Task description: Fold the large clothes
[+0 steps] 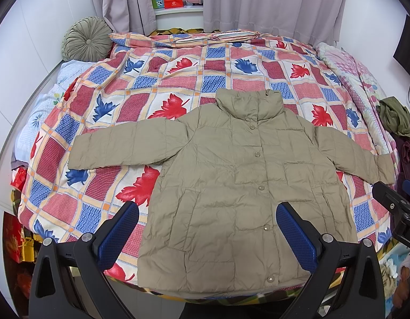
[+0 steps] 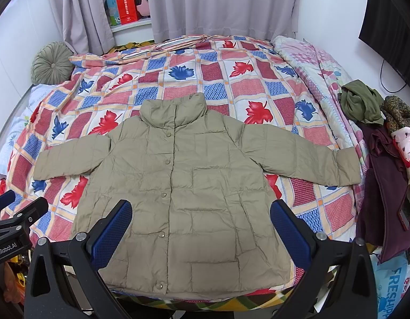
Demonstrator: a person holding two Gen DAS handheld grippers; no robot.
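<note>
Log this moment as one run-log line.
stage: pre-fold | khaki puffer jacket: flat on bed, buttoned, sleeves spread | left hand-held gripper: open, empty, above hem | right hand-held gripper: open, empty, above hem

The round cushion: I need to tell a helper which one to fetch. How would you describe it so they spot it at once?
Start at the bed with the leaf-patterned quilt and look to its far left corner by the grey curtains. The round cushion leans there against the white wall. It alone is circular, plain sage green, and pleated to a centre button.
</note>
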